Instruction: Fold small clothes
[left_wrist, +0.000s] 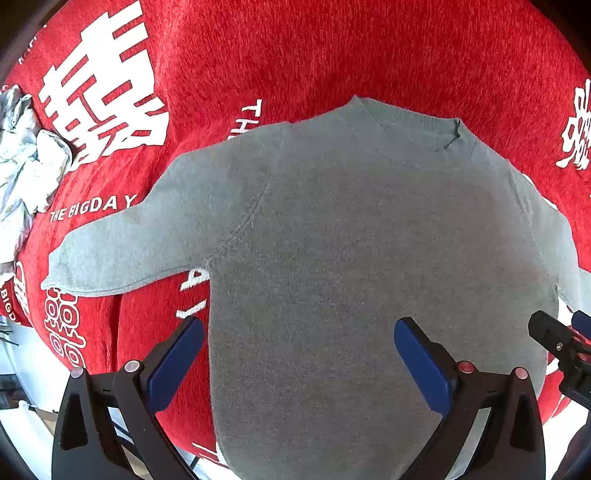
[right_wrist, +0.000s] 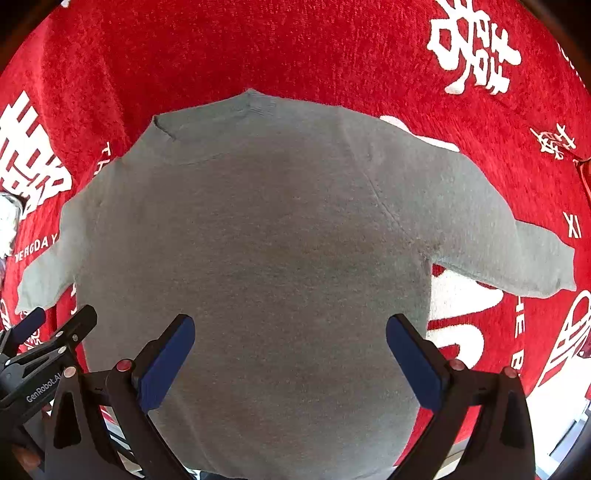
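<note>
Over the near edge of the red blanket (left_wrist: 332, 48), the left gripper (left_wrist: 299, 354) and right gripper (right_wrist: 290, 350) both hang wide open, holding nothing. The grey sweater (left_wrist: 369, 240) lies flat, its hem end between each pair of jaws.

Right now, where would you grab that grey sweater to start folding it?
Probably by a cuff: the sweater lies flat with its sleeves spread. The left gripper could take the sleeve end from its outer side, where the edge is free, then fold inward.
</note>
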